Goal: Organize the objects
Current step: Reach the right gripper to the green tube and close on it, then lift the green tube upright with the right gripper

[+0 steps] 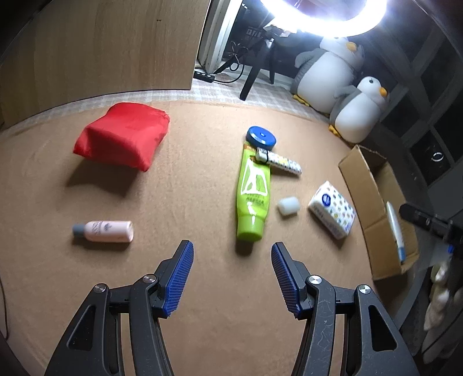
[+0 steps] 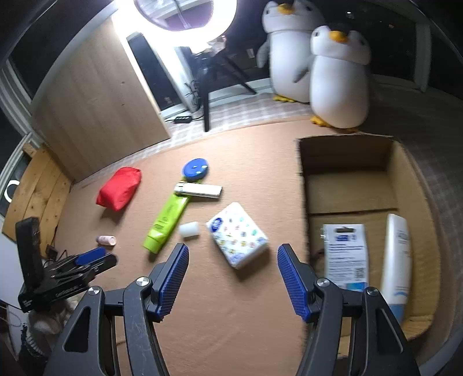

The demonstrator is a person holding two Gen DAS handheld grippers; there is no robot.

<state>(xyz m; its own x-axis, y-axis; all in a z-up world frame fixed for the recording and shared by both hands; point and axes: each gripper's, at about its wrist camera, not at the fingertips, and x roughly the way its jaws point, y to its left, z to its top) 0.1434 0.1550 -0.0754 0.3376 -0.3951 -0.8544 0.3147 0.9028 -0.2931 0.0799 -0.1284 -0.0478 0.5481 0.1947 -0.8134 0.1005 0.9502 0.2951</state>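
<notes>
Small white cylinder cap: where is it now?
In both wrist views, the small white cylinder cap lies between the lime-green tube and the patterned tissue pack.

Plush penguins point(image 2: 338, 84): two, side by side beyond the mat
Ring light point(image 1: 327, 17): lit, overhead
Wooden panel point(image 1: 101, 46): upright, behind mat

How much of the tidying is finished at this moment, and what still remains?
Done: the cardboard box already holds a white bottle and a white packet. In hand: nothing; the left gripper and right gripper are both open and empty. Left on the mat: red pouch, pink bottle, green tube, blue disc, patterned stick, white cap, tissue pack.
</notes>
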